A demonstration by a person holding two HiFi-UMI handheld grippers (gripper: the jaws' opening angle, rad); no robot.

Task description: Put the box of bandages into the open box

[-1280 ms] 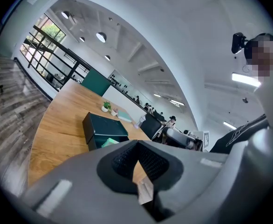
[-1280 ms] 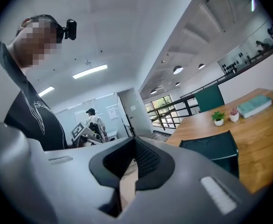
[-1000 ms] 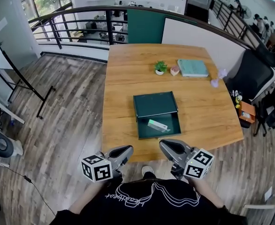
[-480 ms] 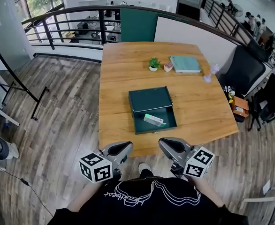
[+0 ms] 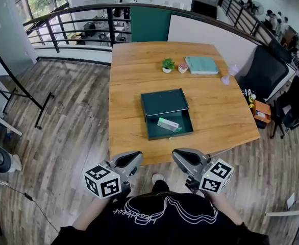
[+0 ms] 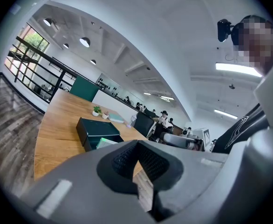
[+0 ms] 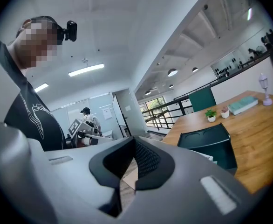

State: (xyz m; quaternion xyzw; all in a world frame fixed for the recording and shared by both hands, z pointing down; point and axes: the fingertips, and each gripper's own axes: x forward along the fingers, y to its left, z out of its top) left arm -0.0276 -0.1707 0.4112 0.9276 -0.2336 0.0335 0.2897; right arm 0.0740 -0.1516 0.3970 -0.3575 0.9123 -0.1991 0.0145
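While both grippers hang side by side just short of the near edge of the wooden table (image 5: 129,80), neither holds anything. The left gripper (image 5: 135,158) has its jaws pressed together at the tips, and only the small hollow between the dark ribbed pads (image 6: 122,164) lets the floor show through. The right gripper (image 5: 177,155) is closed just as tightly, with nothing between its jaws. Each marker cube sits at the rear, close to the person's black shirt (image 5: 159,218).

Ahead of the two grippers and well apart from them lies the open box (image 5: 165,102), dark green, with its lid raised on the far side. The box of bandages (image 5: 169,124), pale green and white, lies tilted in the tray nearest the grippers, roughly in line with the right one. In the left gripper view a pale sliver just above the jaw edge, at the box's near corner, is probably the same carton, though most of it is hidden.

Farther ahead, beyond the lid, stand a small potted plant (image 5: 167,64) and a pink pot (image 5: 182,68), touching or nearly so. A teal book (image 5: 201,64) lies just to their right.
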